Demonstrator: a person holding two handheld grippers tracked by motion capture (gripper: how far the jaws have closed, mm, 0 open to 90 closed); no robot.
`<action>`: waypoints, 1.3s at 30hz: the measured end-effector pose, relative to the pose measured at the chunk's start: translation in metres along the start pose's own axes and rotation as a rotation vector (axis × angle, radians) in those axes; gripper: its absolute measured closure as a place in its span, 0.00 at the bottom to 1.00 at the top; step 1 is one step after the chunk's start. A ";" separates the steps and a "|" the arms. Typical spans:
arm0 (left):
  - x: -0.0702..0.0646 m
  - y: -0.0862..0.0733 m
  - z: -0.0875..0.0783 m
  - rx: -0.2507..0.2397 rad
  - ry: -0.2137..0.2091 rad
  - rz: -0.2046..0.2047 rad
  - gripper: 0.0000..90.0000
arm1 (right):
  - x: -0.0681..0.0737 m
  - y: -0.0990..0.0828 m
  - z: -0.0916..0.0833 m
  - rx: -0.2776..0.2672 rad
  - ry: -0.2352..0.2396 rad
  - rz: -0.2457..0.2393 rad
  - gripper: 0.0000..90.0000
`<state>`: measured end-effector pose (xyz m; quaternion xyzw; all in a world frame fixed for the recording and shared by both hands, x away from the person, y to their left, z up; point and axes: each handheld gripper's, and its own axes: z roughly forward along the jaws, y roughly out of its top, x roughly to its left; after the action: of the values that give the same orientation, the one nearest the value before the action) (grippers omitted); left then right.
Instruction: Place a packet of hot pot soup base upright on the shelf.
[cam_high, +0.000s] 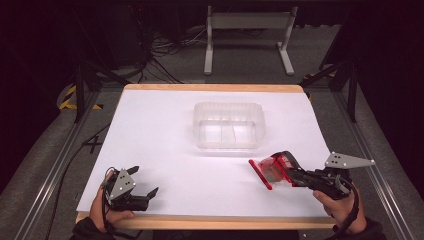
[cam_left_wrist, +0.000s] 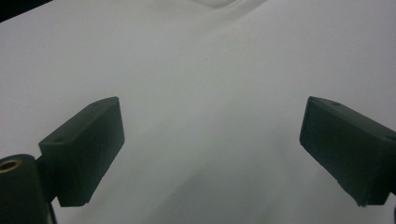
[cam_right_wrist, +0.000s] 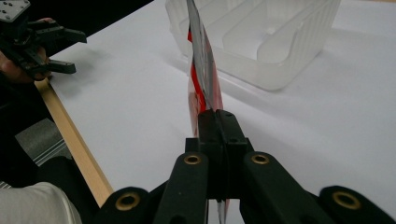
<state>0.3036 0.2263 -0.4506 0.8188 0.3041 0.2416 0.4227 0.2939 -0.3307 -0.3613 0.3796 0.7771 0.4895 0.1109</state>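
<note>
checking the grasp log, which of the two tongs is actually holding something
The right tongs, at the table's near right: jaws shut on a flat red packet. The left tongs, near left, stand wide open, with bare white table between the jaws.

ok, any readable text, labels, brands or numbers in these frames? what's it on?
None can be read.
The red packet held in the right gripper: there may be print on it, but it is too small and blurred in the high view and edge-on in the right gripper view.
The clear plastic tray: no label in sight.
The left gripper: no markings in sight.
</note>
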 end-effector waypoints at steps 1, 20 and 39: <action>0.000 0.000 0.000 -0.001 0.000 -0.001 0.08 | 0.001 0.003 0.000 -0.003 -0.005 -0.005 1.00; 0.000 0.000 0.000 -0.001 -0.004 -0.004 0.08 | 0.010 0.075 0.021 -0.076 -0.045 -0.038 1.00; 0.000 0.000 0.000 -0.004 -0.007 0.000 0.08 | 0.001 0.126 0.072 -0.071 -0.127 0.001 1.00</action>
<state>0.3035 0.2265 -0.4506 0.8189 0.3021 0.2391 0.4254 0.3925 -0.2521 -0.2904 0.4063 0.7503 0.4918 0.1733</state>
